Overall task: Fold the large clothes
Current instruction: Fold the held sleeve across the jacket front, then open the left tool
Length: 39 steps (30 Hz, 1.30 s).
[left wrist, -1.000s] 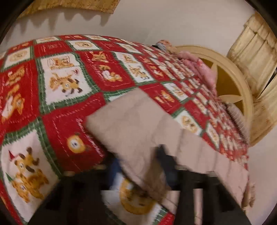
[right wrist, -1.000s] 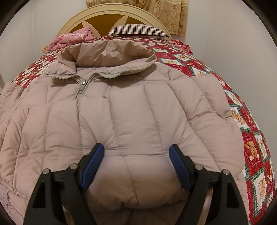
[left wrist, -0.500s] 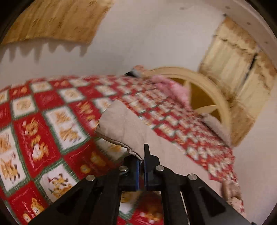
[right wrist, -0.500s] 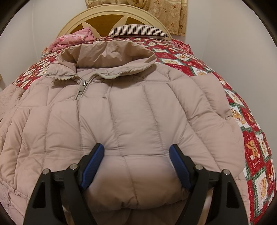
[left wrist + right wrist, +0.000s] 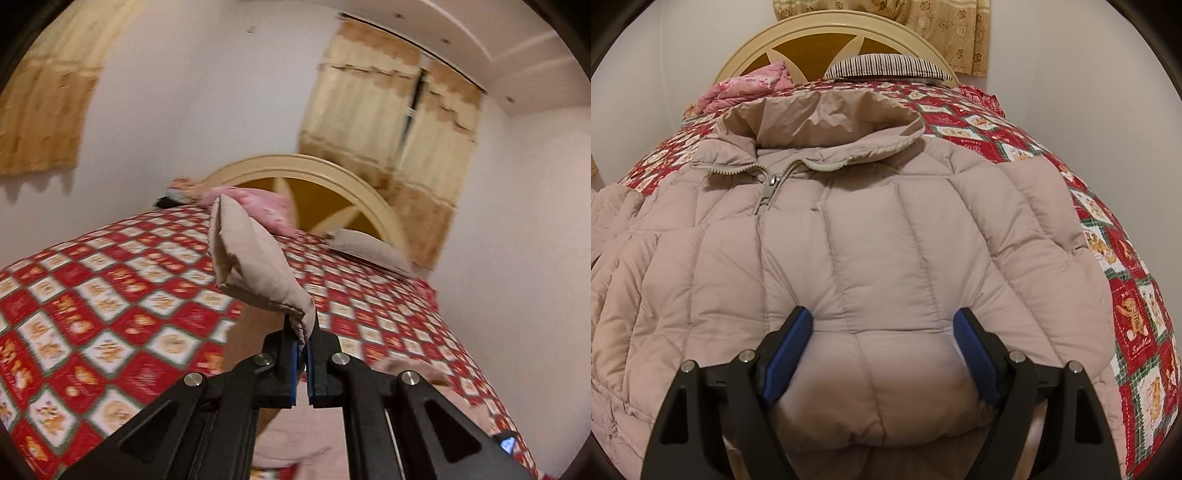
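A beige quilted puffer jacket [image 5: 868, 221] lies front up on the bed, zipped, its hood toward the headboard. My right gripper [image 5: 882, 321] stands wide at the jacket's bottom hem, and a puffed bulge of that hem fills the gap, pressed by both blue pads. In the left wrist view my left gripper [image 5: 301, 332] is shut on the edge of the jacket's sleeve end [image 5: 251, 258]. That sleeve is lifted well above the red patchwork bedspread [image 5: 110, 295] and sticks up and forward from the jaws. More beige fabric hangs below the fingers.
The bedspread [image 5: 1126, 295] covers the whole bed. A cream arched headboard [image 5: 314, 170] stands at the far end with a pink cloth [image 5: 258, 206] and a striped pillow [image 5: 886, 66] against it. Yellow curtains [image 5: 388, 110] hang behind, and white walls flank the bed.
My left gripper shut on the sleeve end and rose from the bedspread, rolling as it lifted the sleeve into the air. The right gripper and the jacket body have stayed still.
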Motion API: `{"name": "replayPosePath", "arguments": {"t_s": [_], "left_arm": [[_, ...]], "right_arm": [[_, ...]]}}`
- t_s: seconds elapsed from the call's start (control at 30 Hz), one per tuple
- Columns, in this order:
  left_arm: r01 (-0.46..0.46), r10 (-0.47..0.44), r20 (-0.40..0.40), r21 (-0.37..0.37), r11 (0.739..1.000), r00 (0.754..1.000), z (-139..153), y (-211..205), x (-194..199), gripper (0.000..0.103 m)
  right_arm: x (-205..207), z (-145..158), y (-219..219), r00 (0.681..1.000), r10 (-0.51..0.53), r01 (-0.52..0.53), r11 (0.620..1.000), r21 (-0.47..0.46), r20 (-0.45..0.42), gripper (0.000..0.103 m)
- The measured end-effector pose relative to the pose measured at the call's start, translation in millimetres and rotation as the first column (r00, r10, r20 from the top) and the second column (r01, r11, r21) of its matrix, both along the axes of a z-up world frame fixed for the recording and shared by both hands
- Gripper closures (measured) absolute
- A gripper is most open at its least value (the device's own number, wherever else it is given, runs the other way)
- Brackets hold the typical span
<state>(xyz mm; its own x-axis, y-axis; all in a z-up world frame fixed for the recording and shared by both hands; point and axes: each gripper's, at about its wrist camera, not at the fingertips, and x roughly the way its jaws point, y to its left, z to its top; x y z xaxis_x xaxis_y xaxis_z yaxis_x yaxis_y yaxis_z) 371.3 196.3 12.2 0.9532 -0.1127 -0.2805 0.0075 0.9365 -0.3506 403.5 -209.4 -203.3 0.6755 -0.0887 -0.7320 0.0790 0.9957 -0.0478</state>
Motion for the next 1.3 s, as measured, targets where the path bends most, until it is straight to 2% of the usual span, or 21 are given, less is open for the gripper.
{"name": "replayPosePath", "arguments": {"t_s": [0.23,0.3,0.37,0.4,0.47,0.7,0.9,1.03,1.3], "left_arm": [[0.138,-0.138,-0.022,0.024,0.99,0.99,1,-74,10,0.101],[0.177,-0.176,-0.03,0.035,0.984,0.984,0,-96,12,0.101],[0.204,-0.203,-0.027,0.05,0.978,0.979,-2,-114,10,0.101],[0.219,-0.218,-0.026,0.056,0.974,0.976,-3,-124,10,0.101],[0.255,-0.253,-0.032,0.054,0.966,0.967,-8,-142,12,0.101],[0.331,-0.328,-0.074,0.034,0.943,0.942,-26,-192,15,0.101],[0.363,-0.35,-0.135,0.083,0.928,0.927,-58,-244,15,0.101],[0.396,-0.371,-0.191,0.11,0.912,0.909,-83,-276,16,0.101],[0.418,-0.352,-0.255,0.29,0.861,0.901,-122,-319,12,0.1]], "right_arm": [[0,0,-2,1.0,0.01,-0.01,1.0,0.019,0.0,0.017],[1,3,-6,1.0,0.031,-0.031,0.997,0.065,-0.003,0.013],[-5,9,-14,0.997,0.072,-0.072,0.984,0.166,0.006,0.005],[-11,15,-19,0.996,0.084,-0.086,0.971,0.224,0.017,0.005],[-23,28,-25,0.996,0.076,-0.087,0.961,0.264,0.052,0.005],[-58,66,-41,0.98,0.023,-0.076,0.961,0.266,0.197,0.0],[-59,52,-57,0.979,-0.035,-0.03,0.95,0.312,0.201,0.0],[-64,40,-77,0.976,-0.098,0.016,0.922,0.386,0.194,0.0],[-71,23,-100,0.964,-0.191,0.08,0.869,0.488,0.182,0.0]]}}
